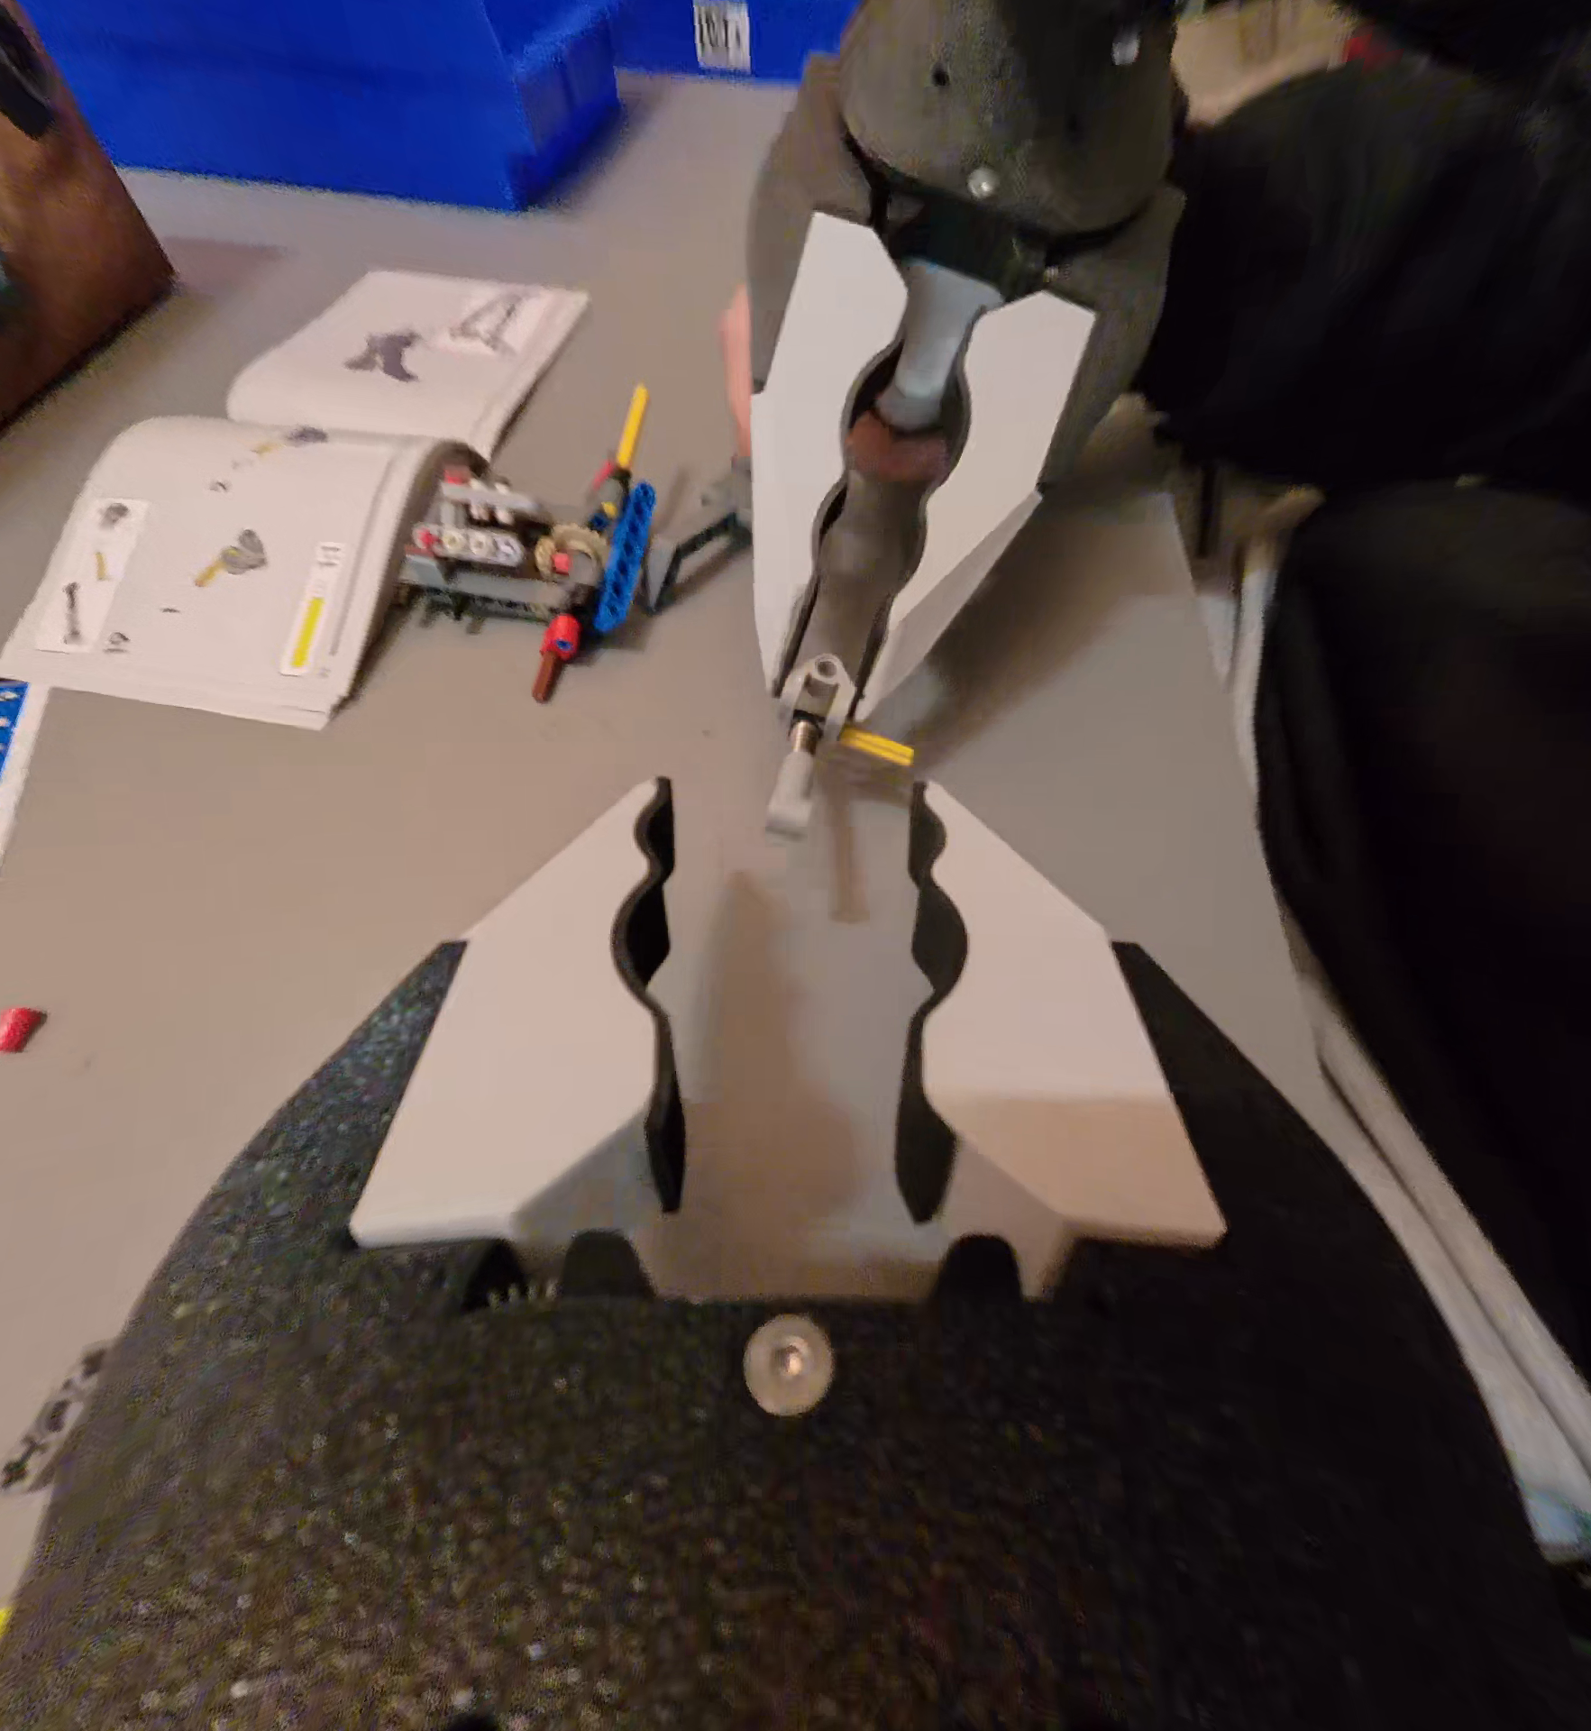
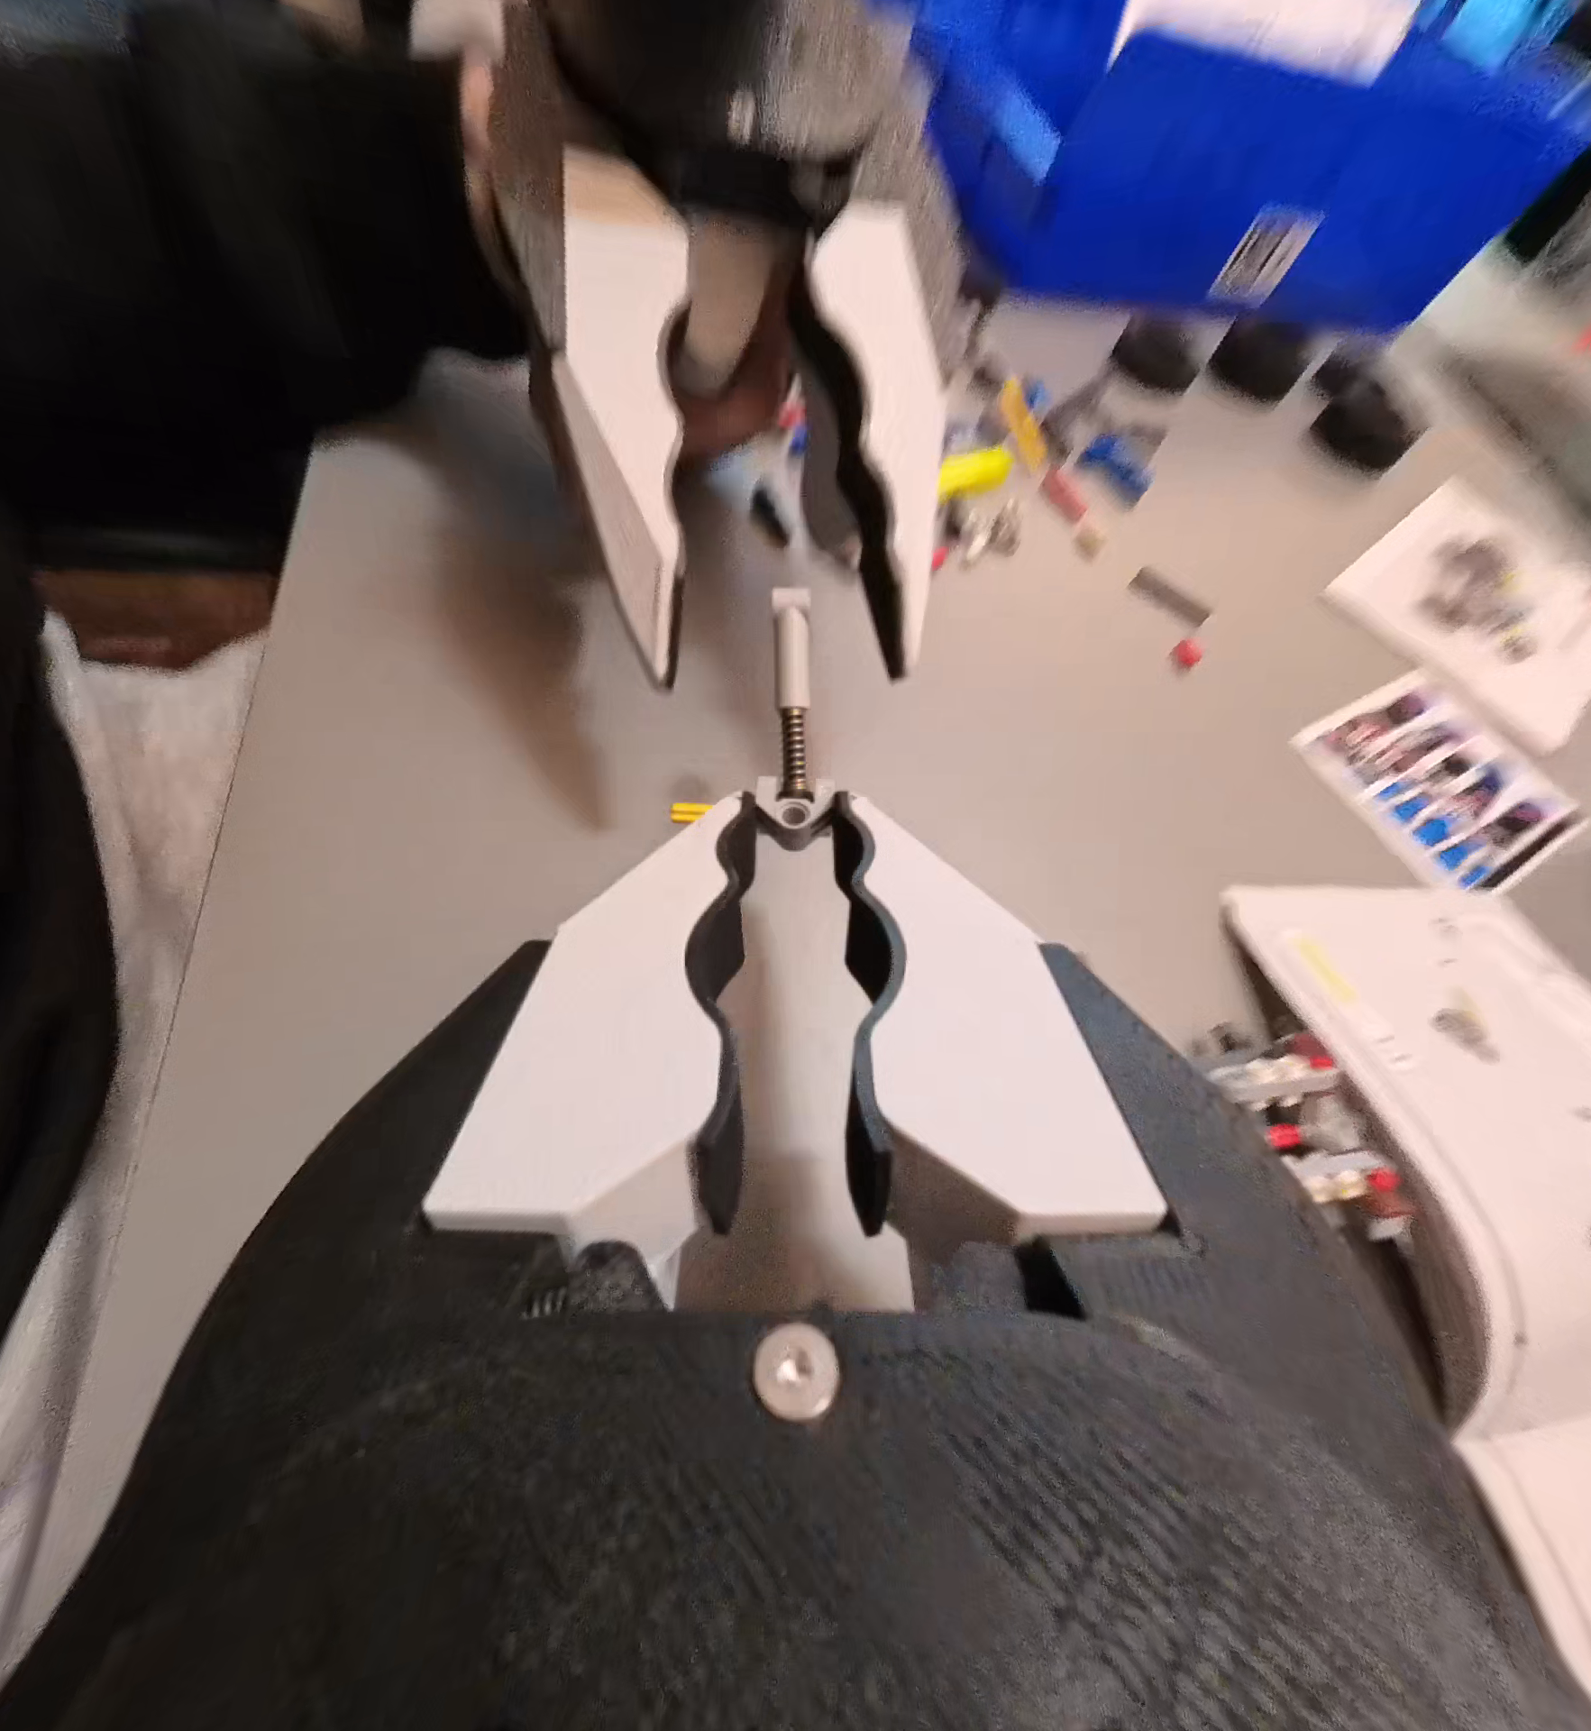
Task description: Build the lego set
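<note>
A grey spring shock-absorber piece [image 2: 789, 656] with a dark coil spring is held by its eyelet end in my right gripper [image 2: 793, 807], which is shut on it. A short yellow axle [image 2: 688, 810] sticks out beside that end. My left gripper [image 1: 791, 789] is open, and the piece's free grey end [image 1: 793, 806] lies between its fingertips without touching them. In the left wrist view my right gripper [image 1: 819, 684] comes in from above. In the right wrist view my left gripper [image 2: 780, 673] faces it. Both frames are blurred.
A partly built model [image 1: 510, 553] with a blue beam lies against the open instruction booklet [image 1: 239, 553]. A red piece [image 1: 14, 1028] lies at the left. Blue bins [image 1: 351, 94] stand behind. Loose parts [image 2: 1035, 487] lie farther off. A person in black [image 1: 1428, 656] is at the table edge.
</note>
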Action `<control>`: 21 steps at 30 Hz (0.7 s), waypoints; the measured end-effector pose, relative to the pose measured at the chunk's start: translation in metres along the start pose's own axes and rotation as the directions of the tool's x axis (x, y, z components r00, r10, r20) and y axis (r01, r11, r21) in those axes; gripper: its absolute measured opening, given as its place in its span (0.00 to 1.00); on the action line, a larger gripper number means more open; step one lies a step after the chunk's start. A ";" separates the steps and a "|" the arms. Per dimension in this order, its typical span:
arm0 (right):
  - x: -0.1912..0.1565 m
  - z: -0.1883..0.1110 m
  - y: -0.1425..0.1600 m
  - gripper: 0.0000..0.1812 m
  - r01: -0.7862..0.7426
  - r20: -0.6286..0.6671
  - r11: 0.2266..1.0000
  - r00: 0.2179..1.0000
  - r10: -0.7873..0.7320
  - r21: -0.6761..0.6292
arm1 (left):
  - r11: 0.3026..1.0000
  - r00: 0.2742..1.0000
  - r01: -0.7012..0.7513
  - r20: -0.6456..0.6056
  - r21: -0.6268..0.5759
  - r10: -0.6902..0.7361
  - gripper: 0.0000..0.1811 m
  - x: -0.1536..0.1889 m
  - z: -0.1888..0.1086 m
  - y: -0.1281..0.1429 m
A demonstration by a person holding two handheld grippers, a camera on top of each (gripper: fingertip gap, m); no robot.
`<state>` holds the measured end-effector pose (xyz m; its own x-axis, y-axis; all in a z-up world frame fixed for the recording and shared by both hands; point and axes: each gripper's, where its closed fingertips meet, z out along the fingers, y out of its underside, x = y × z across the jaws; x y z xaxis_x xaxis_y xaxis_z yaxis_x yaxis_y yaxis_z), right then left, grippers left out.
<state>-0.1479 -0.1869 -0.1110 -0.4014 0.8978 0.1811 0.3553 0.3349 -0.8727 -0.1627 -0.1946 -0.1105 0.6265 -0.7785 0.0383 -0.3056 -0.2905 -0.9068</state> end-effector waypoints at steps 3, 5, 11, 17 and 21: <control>0.009 -0.015 -0.036 0.08 0.075 -0.105 0.970 0.993 -0.052 0.232 | 0.992 0.999 -0.033 0.001 0.124 0.033 0.30 0.003 -0.005 -0.019; 0.010 -0.024 -0.050 0.08 0.127 -0.158 0.936 0.984 -0.078 0.327 | 0.981 0.998 -0.057 -0.013 0.186 0.060 0.31 0.009 -0.006 -0.030; -0.002 -0.043 -0.078 0.08 0.015 -0.083 0.793 0.996 0.045 0.609 | 0.944 0.990 -0.117 -0.044 0.308 0.136 0.30 0.031 -0.002 -0.061; -0.010 -0.058 -0.092 0.08 -0.047 -0.005 0.685 0.997 0.073 0.727 | 0.901 0.983 -0.151 -0.034 0.406 0.180 0.24 0.049 -0.008 -0.093; -0.014 -0.065 -0.098 0.08 -0.070 0.025 0.638 0.997 0.078 0.767 | 0.894 0.982 -0.166 -0.017 0.417 0.190 0.19 0.052 -0.009 -0.100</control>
<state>-0.1227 -0.2136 0.0015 -0.3937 0.9137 0.1007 -0.3926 -0.0680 -0.9172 -0.1058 -0.2114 -0.0137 0.5445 -0.8290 -0.1275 -0.0777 0.1016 -0.9918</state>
